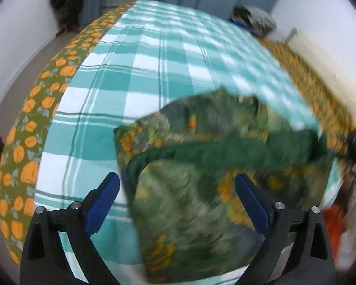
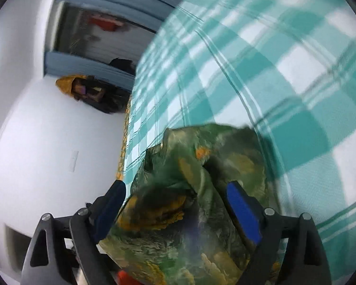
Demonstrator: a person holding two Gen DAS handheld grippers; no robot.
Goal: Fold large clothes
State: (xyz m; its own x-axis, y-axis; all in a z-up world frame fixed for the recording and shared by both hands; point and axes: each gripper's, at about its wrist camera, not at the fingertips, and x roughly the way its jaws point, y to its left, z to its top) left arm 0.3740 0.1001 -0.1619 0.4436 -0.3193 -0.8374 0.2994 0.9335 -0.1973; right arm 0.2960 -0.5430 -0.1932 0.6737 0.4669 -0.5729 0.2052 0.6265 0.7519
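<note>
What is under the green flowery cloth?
The green flowery garment lies on a teal-and-white checked sheet, which is spread over an olive cover with orange flowers. Whatever lies directly beneath the garment's folds is covered.

left wrist: close, angled down | right wrist: close | shared: checked sheet

Garment dark green with orange-yellow floral print, plain green band across it; bedsheet teal-and-white check with thin dark lines; mattress cover olive with orange flowers (grey-green leaves); gripper pads blue on black fingers; walls white.
</note>
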